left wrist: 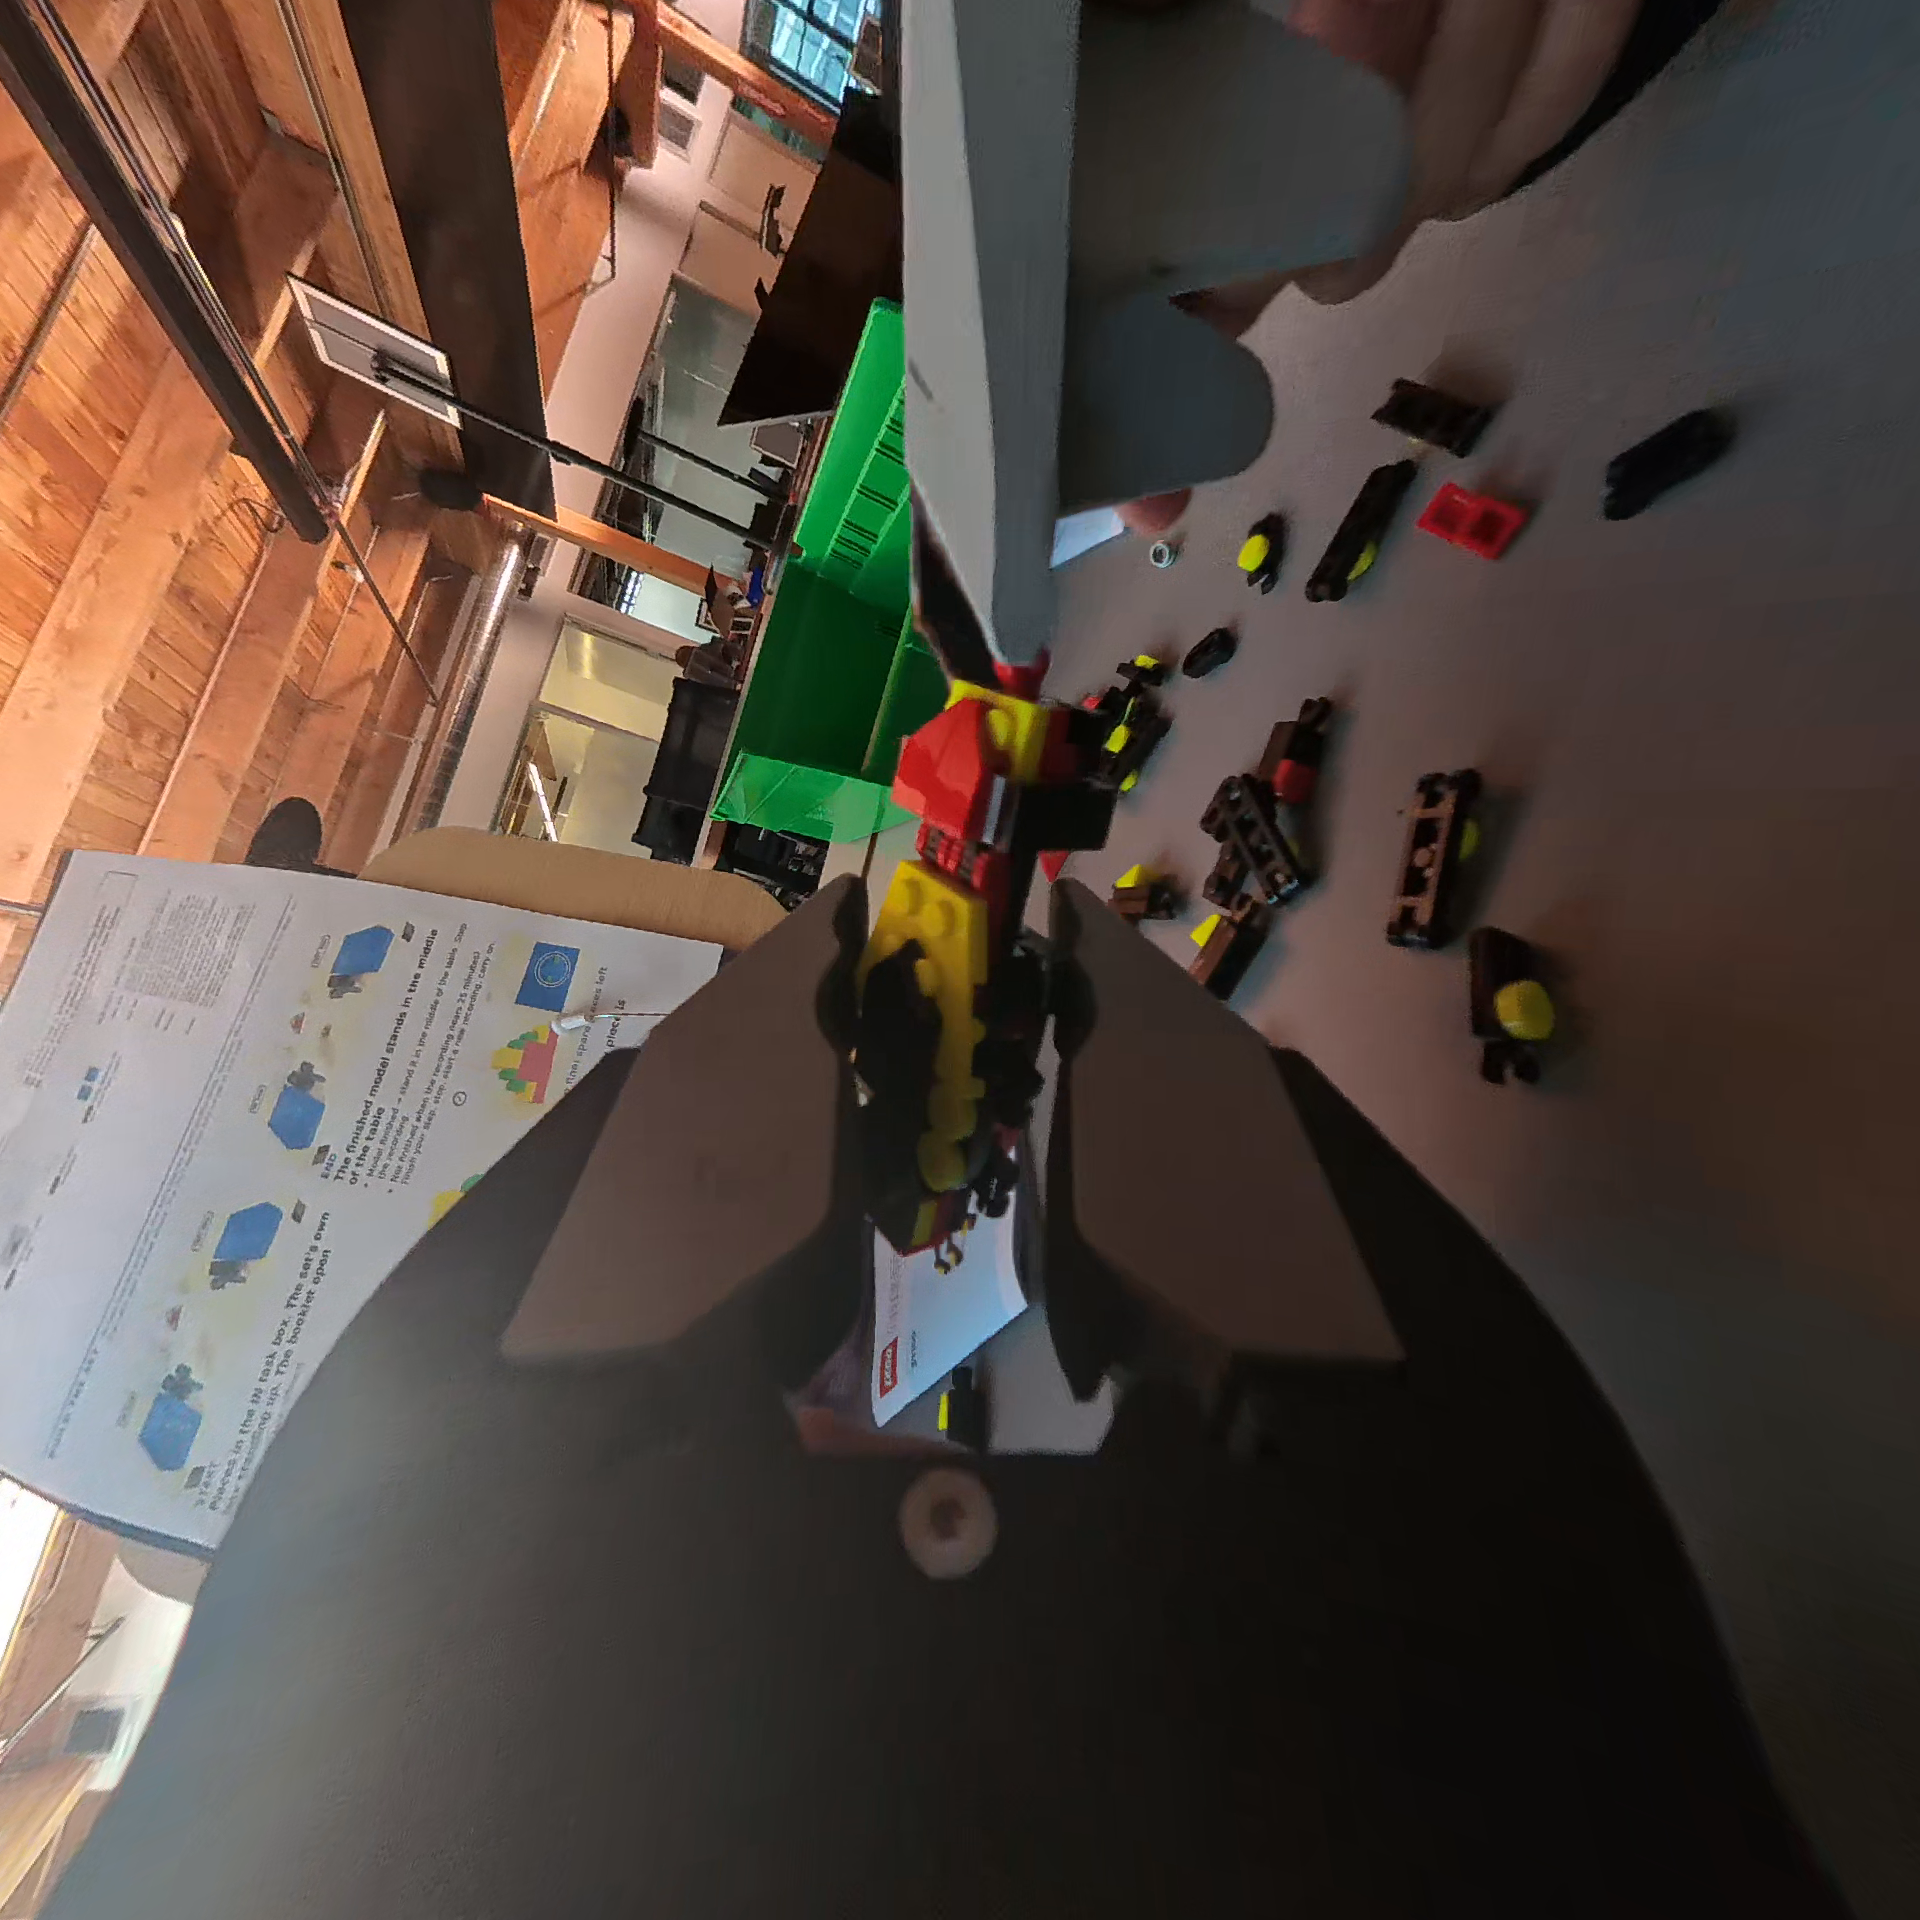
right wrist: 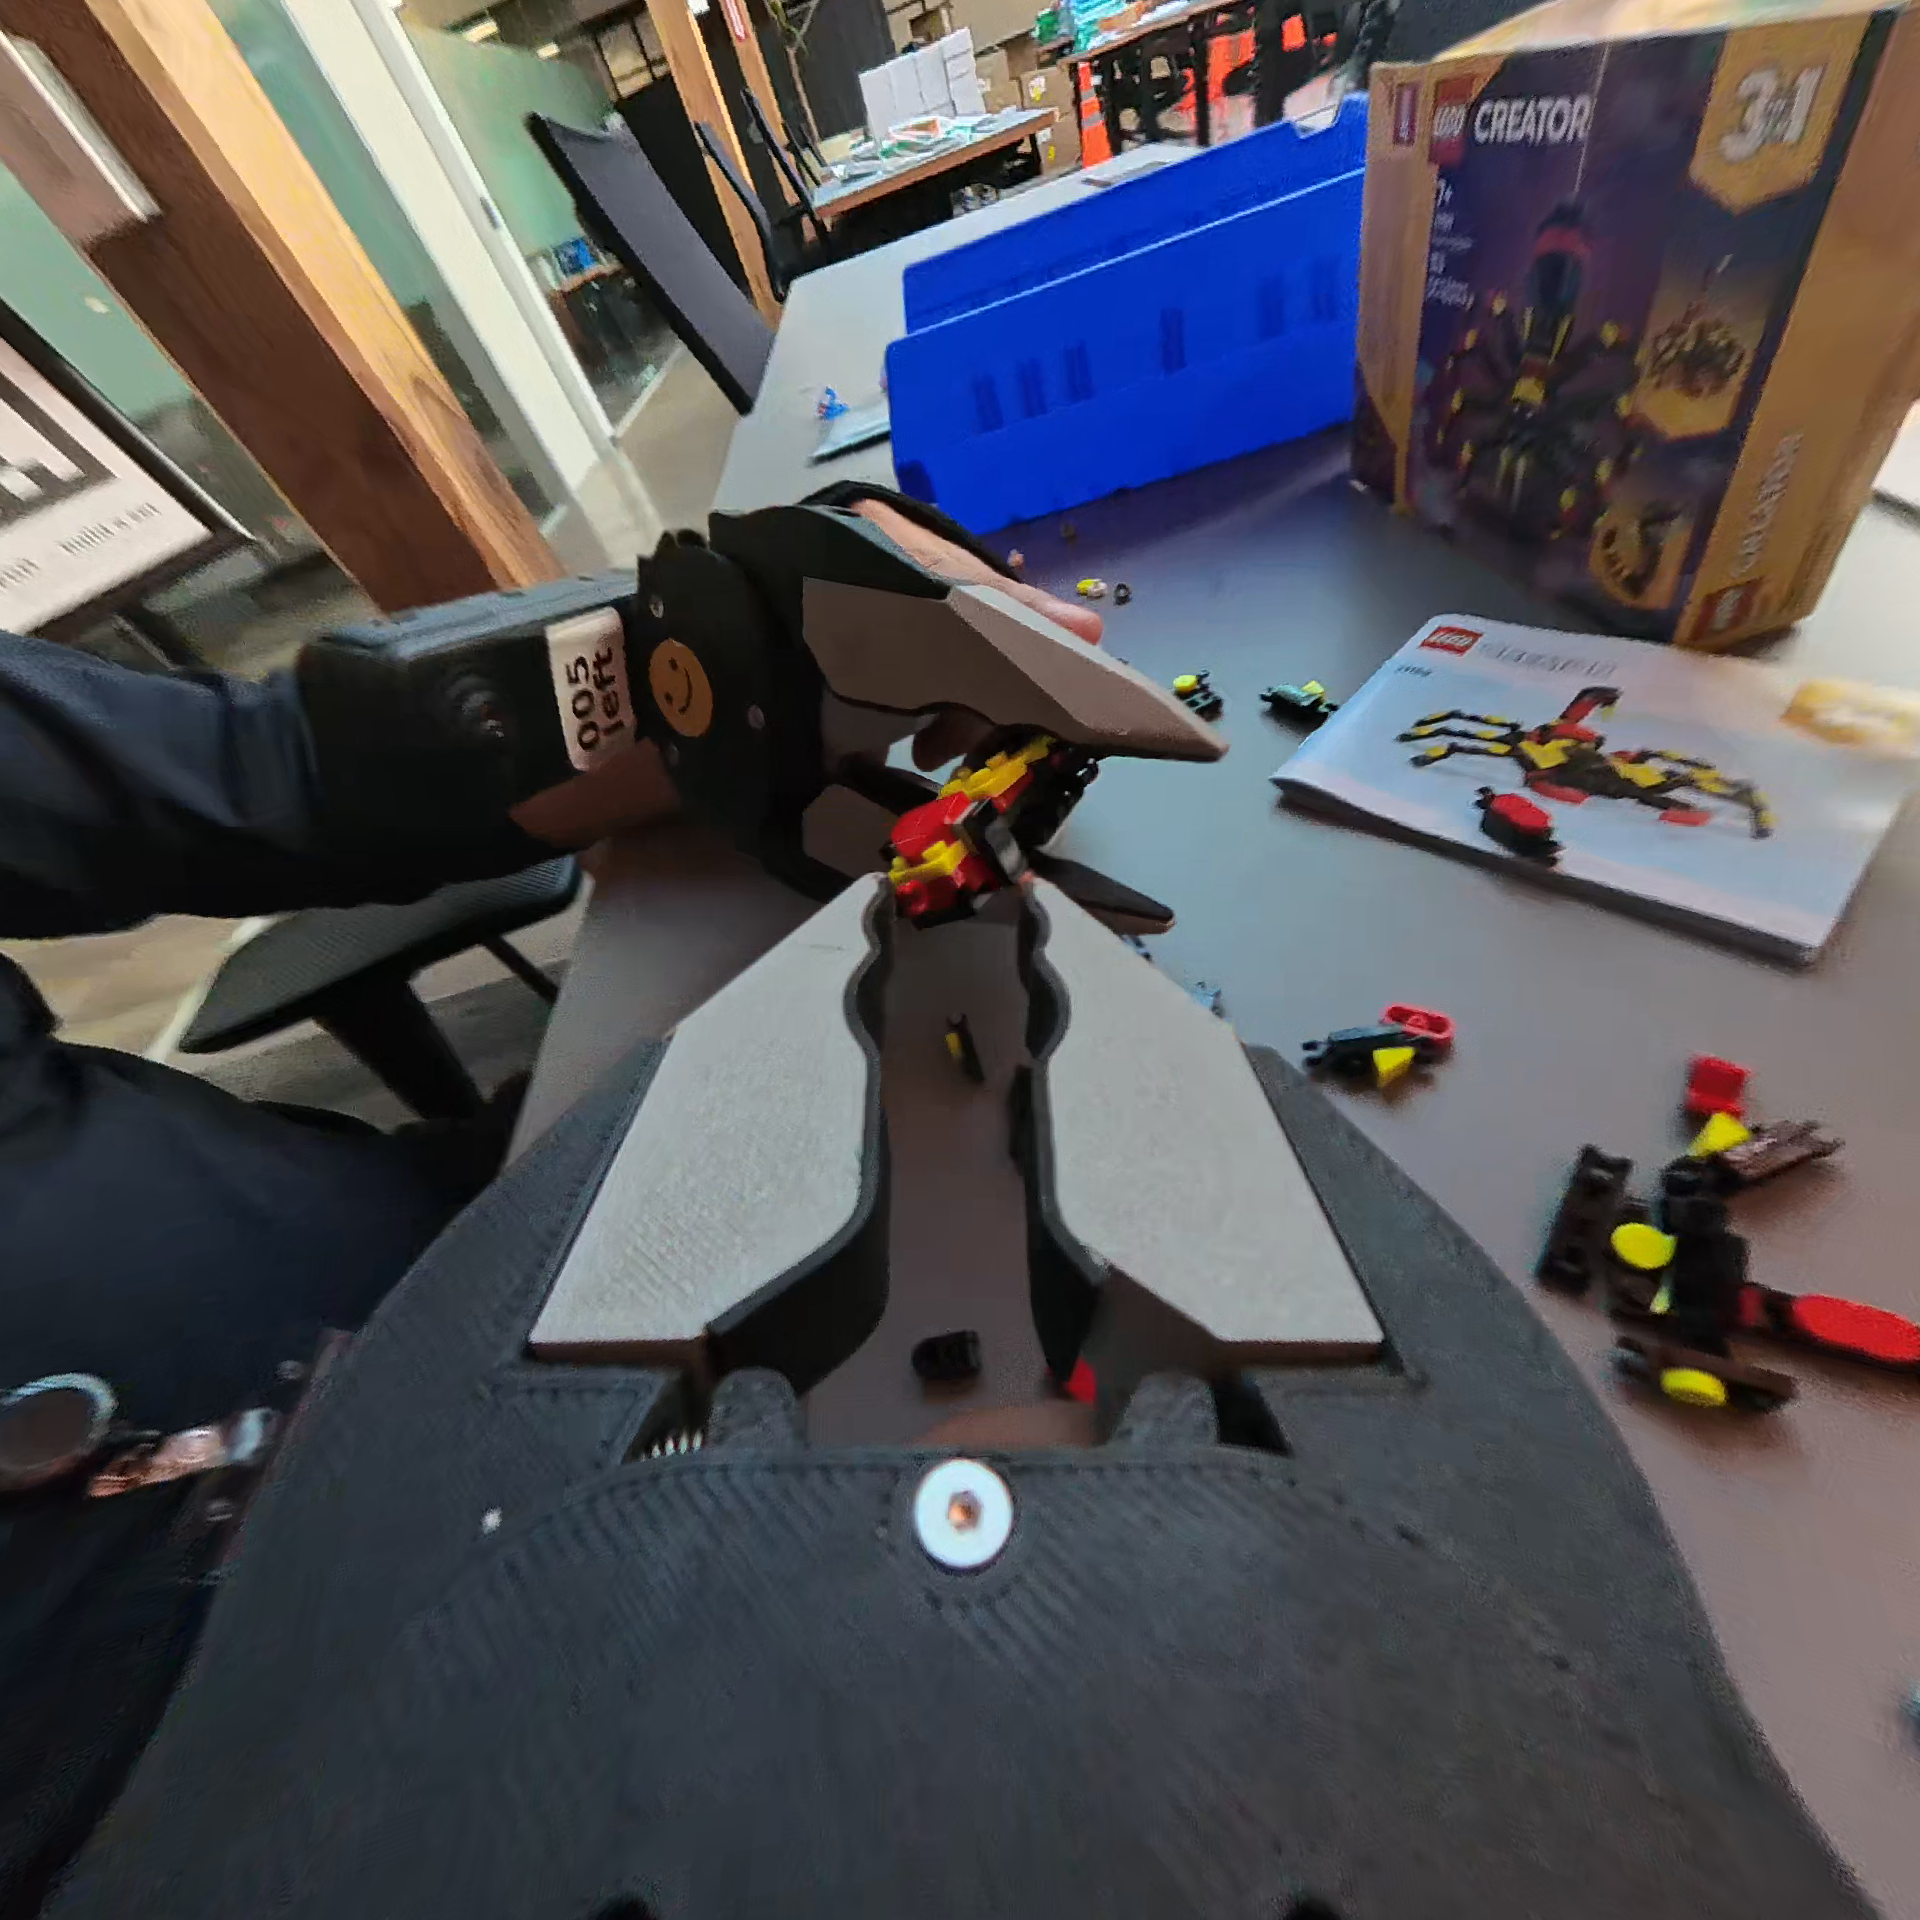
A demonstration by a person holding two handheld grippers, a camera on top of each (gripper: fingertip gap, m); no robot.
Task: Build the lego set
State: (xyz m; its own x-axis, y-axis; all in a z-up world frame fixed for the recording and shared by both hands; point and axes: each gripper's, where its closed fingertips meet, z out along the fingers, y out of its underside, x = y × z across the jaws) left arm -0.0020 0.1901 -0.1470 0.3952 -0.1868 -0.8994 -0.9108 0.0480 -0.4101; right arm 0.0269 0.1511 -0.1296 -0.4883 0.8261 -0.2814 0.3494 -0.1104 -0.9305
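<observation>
A red, yellow and black brick model (right wrist: 977, 821) is held above the table (right wrist: 1351, 935), clamped between the left hand-held gripper (left wrist: 956, 977) and the right hand-held gripper (right wrist: 951, 899), its long axis running from one to the other.

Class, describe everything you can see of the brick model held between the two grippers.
The brick model is a small, elongated build of red, yellow and black studded plastic pieces. It hangs above the dark table, tilted, the left gripper clamping one end and the right gripper pinching the other. Loose pieces lie below.
</observation>
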